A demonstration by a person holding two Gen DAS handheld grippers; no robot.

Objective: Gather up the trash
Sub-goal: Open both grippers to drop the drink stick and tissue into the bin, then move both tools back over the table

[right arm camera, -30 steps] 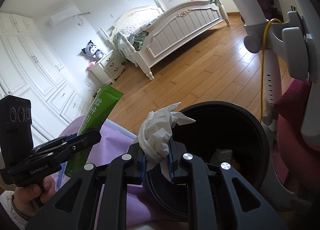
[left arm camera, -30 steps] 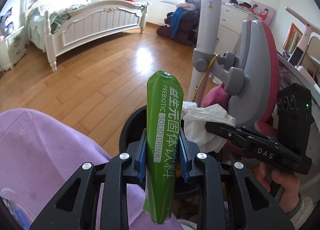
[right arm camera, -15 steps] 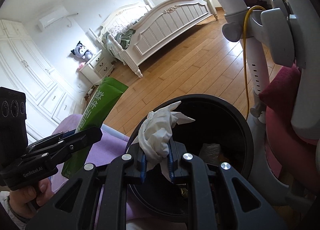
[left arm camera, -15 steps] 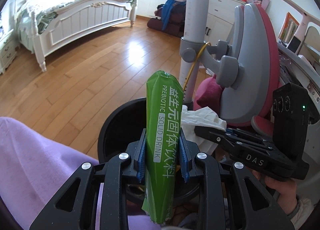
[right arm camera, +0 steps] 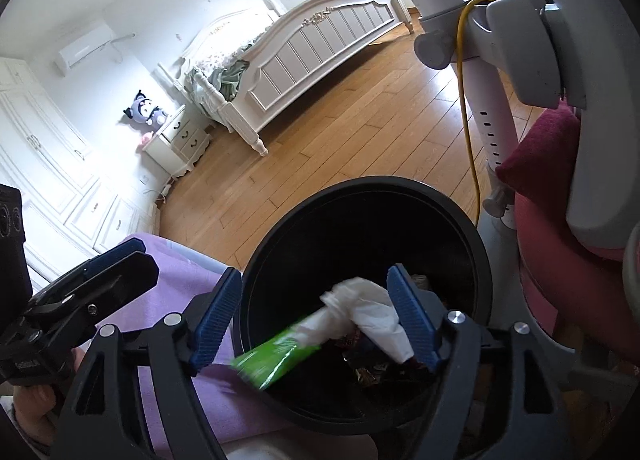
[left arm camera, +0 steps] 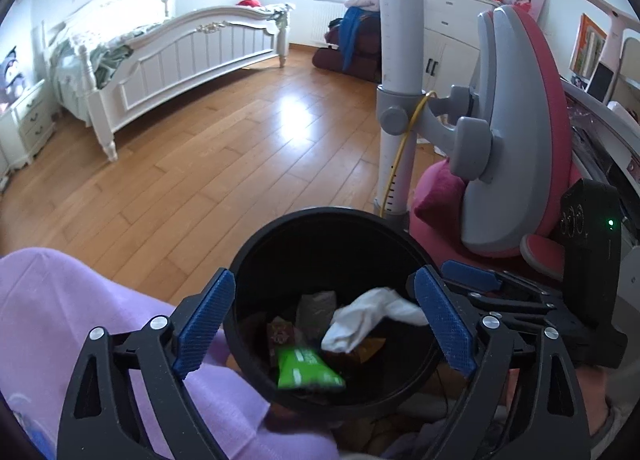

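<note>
A round black trash bin (left arm camera: 256, 256) (right arm camera: 460, 228) stands on the wooden floor right below both grippers. My left gripper (left arm camera: 324, 324) is open and empty, its blue pads on either side of the bin's mouth. My right gripper (right arm camera: 314, 320) is open and empty too, also over the bin. A green drink sachet (left arm camera: 306, 370) (right arm camera: 272, 358) and a crumpled white tissue (left arm camera: 366, 320) (right arm camera: 368, 314) are loose in the bin's mouth, blurred, above older wrappers at the bottom.
A purple cloth (left arm camera: 60, 312) lies at the bin's left. A pink and grey chair (left arm camera: 512, 132) on a white column (left arm camera: 400, 72) stands right behind the bin. A white bed (left arm camera: 168, 48) and a nightstand (right arm camera: 178, 140) are far across the wooden floor.
Both grippers have opened over the bin. The green sachet left my left gripper and the white tissue left my right gripper; both now drop into the bin.
</note>
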